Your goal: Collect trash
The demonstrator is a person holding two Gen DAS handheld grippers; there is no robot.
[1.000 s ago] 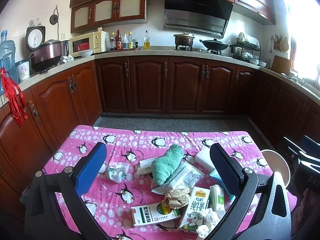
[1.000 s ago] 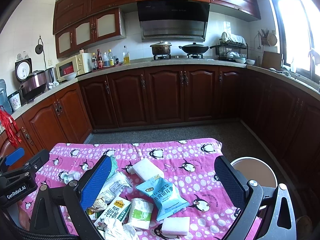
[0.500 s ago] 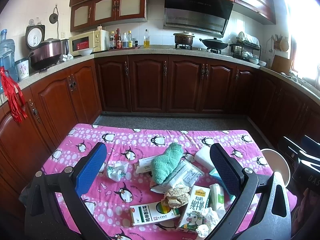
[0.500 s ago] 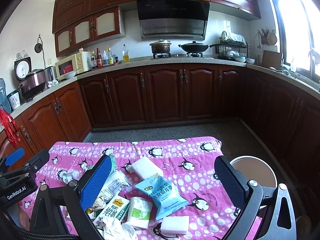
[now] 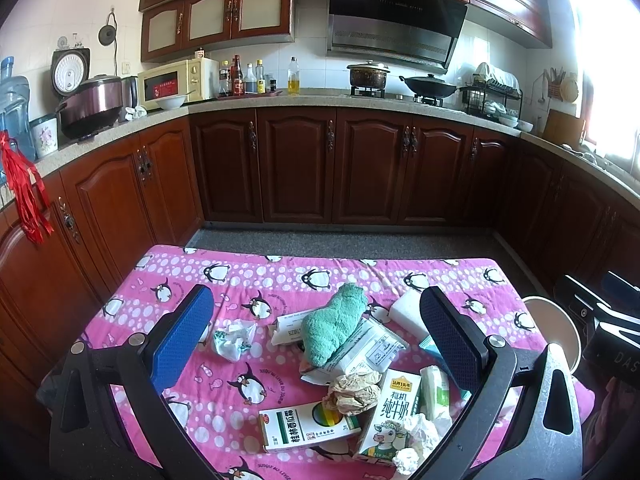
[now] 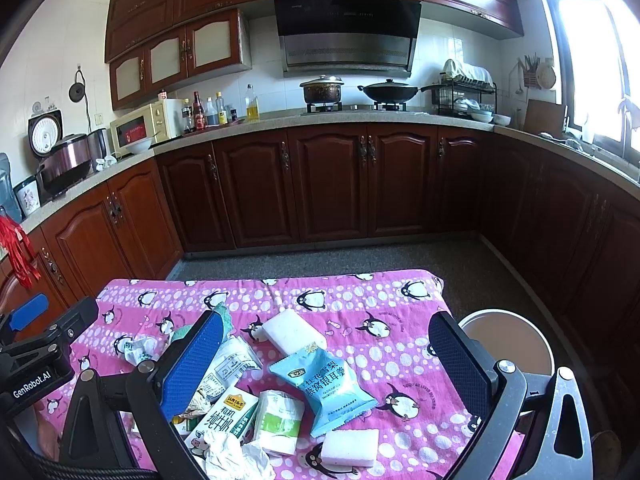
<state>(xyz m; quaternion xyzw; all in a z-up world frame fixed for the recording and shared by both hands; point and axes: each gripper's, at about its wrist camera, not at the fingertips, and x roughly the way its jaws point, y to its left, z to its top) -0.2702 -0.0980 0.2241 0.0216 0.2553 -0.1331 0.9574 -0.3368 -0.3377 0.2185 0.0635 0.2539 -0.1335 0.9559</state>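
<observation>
A pile of trash lies on a table with a pink penguin cloth (image 5: 280, 276). In the left wrist view I see a teal cloth (image 5: 334, 322), a crumpled brown paper (image 5: 354, 392), a milk carton (image 5: 394, 412), a green-and-white box (image 5: 304, 426) and a crumpled white wrapper (image 5: 234, 338). The right wrist view shows a blue snack bag (image 6: 326, 384), the milk carton (image 6: 224, 420), a tissue pack (image 6: 280, 420) and white sponges (image 6: 292, 334). My left gripper (image 5: 316, 350) is open and empty above the pile. My right gripper (image 6: 326, 364) is open and empty above the blue bag.
A round white bin (image 6: 508, 340) stands on the floor at the table's right edge; it also shows in the left wrist view (image 5: 554, 328). Dark wood cabinets (image 5: 332, 168) line the far wall and both sides. The left gripper's body (image 6: 36, 364) sits at the left.
Both views have shifted very slightly; the table contents sit a touch lower and closer. Both grippers stay open and nothing was picked up.
</observation>
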